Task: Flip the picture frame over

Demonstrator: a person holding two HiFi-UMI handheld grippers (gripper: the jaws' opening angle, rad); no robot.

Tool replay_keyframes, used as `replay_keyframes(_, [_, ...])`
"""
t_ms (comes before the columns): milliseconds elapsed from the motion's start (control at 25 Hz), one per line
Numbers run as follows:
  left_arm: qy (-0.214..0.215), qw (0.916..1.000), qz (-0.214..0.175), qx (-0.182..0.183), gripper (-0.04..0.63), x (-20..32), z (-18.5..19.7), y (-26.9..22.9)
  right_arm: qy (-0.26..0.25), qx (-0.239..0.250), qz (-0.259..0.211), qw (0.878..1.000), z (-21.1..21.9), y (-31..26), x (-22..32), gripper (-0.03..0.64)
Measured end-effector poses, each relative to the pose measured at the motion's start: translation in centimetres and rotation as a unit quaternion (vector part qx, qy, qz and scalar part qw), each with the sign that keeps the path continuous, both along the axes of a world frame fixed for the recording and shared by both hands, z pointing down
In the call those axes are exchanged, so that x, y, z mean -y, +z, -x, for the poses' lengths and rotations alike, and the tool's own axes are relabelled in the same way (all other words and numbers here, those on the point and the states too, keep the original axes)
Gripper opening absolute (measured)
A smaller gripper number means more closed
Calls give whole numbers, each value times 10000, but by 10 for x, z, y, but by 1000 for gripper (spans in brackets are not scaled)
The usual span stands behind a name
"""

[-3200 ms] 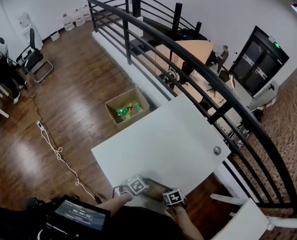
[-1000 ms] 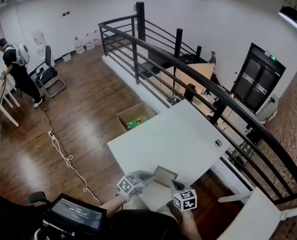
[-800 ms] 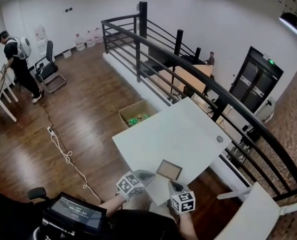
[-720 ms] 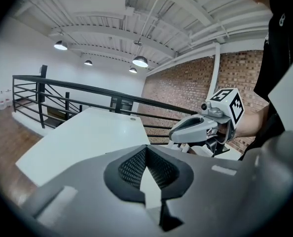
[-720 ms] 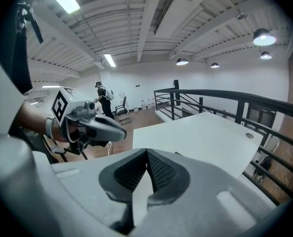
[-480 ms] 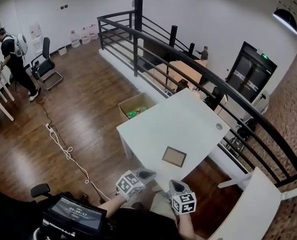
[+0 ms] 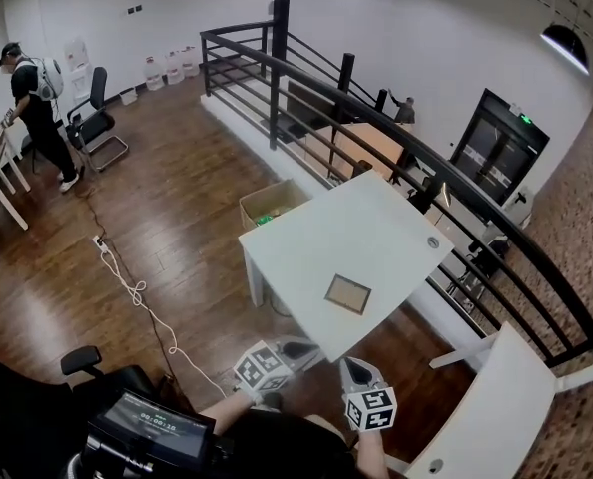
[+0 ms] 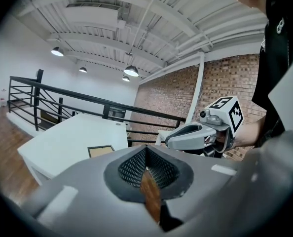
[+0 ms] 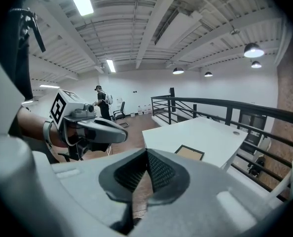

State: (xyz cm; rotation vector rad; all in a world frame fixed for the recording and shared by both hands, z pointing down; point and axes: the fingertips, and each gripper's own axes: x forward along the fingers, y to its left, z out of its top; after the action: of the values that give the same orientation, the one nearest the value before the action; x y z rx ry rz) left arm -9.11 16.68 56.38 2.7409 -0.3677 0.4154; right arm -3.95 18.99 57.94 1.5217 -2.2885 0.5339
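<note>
The picture frame [image 7: 348, 294], dark-rimmed with a tan face, lies flat near the front corner of the white table [image 7: 346, 230]. Both grippers hang off the table, short of that corner. My left gripper [image 7: 308, 348] is shut and holds nothing, and my right gripper [image 7: 348, 366] is shut and empty too. In the left gripper view the shut left gripper [image 8: 145, 149] points toward the frame [image 8: 100, 151], with the right gripper [image 8: 172, 141] beside it. In the right gripper view the frame [image 9: 189, 152] lies beyond the shut right gripper [image 9: 147, 153].
An open cardboard box [image 7: 270, 204] stands on the wood floor behind the table. A black railing [image 7: 376, 98] runs along the table's far side. A white chair [image 7: 481, 407] is at the lower right, a cable [image 7: 127, 287] trails at the left, and a person [image 7: 35, 83] stands far left.
Both grippers have drawn back from the table's front corner, still shut. The frame stays flat on the table and now lies farther from them.
</note>
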Motion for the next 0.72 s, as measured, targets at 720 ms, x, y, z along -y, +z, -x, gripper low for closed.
replay_keyframes(720, [405, 9987, 151, -279, 14, -129, -73, -26, 369, 320, -77, 9988, -55, -9, -133, -8])
